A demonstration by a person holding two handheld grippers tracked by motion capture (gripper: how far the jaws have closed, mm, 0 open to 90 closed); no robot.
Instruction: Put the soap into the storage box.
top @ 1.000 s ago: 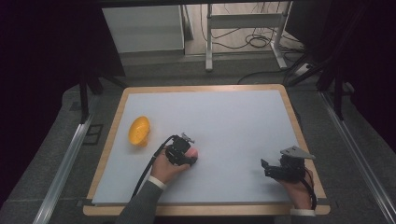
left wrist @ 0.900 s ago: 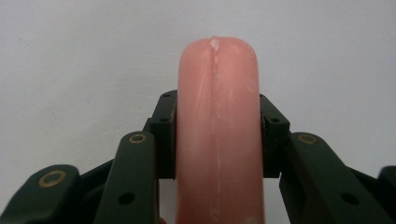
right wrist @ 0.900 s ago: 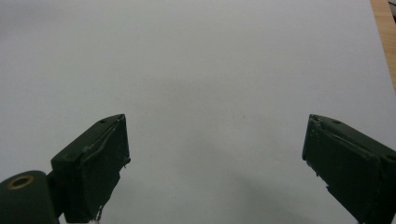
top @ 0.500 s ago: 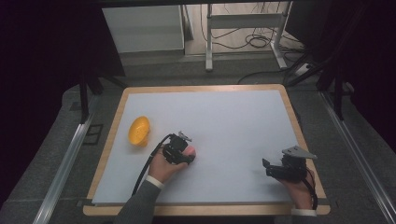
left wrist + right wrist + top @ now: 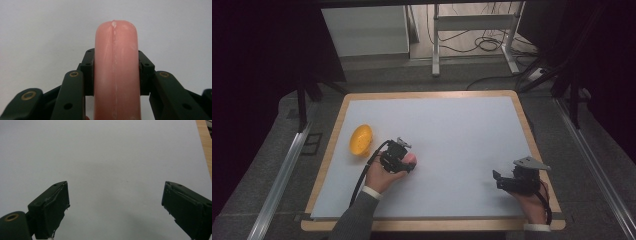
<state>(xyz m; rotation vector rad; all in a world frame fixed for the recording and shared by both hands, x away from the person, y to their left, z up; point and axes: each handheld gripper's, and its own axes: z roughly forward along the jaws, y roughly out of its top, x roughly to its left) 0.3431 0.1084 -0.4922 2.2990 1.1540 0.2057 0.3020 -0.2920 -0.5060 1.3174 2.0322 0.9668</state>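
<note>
A pink sausage [image 5: 115, 67] is clamped between the jaws of the left hand-held gripper [image 5: 398, 159], just above the surface [image 5: 452, 130]. It looks light, smooth and probably soft, so mid-length is judged best. The right hand-held gripper [image 5: 116, 207] is held apart.

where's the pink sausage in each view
High view: the sausage sits left of centre on the white mat, in the left gripper, right of the yellow bowl.
Left gripper view: it fills the centre, running up from the bottom edge, both pads pressed to its sides.
Right gripper view: open jaws over bare mat, no sausage there.
Shared landmark: the white mat.
</note>
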